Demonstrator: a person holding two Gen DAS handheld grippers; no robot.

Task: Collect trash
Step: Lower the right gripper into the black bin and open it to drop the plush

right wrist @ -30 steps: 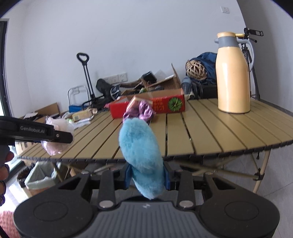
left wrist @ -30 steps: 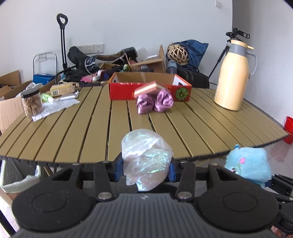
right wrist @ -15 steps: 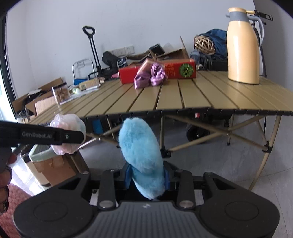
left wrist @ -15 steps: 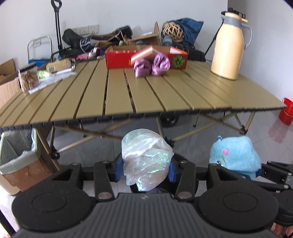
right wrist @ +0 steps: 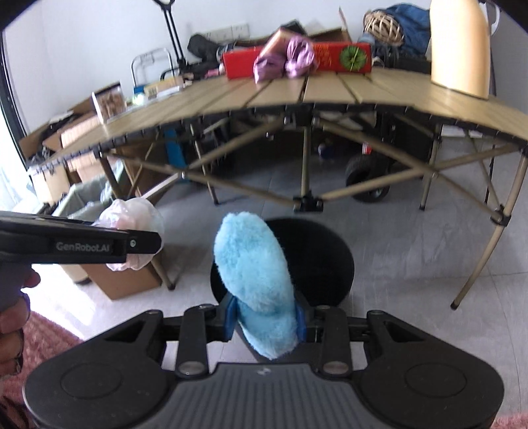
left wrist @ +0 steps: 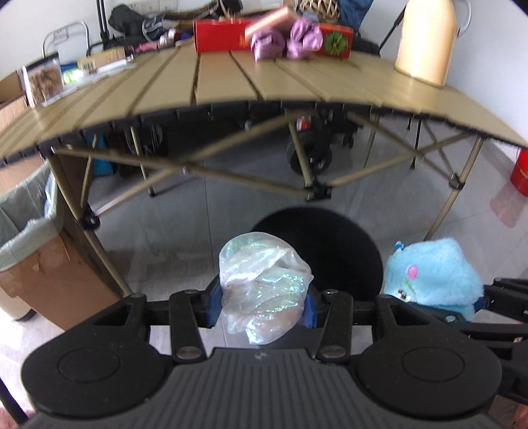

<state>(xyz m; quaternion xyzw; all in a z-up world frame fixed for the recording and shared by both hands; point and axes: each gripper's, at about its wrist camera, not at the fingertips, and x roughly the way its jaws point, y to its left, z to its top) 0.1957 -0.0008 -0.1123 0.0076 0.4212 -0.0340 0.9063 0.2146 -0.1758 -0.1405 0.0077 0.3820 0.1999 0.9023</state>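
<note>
Left gripper (left wrist: 260,308) clamps a crumpled iridescent plastic bag (left wrist: 262,290); right gripper (right wrist: 264,321) clamps a blue plush toy (right wrist: 255,277); black round bin (right wrist: 316,254) at frame centre behind both.

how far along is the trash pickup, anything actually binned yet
Nothing visibly binned yet. In hand: the left gripper is clamped on a crumpled plastic bag, the right gripper on a blue plush toy, both above a black round bin on the floor. Left to do: drop both in. On the table, purple bundles and a red box remain, perhaps for later.
</note>
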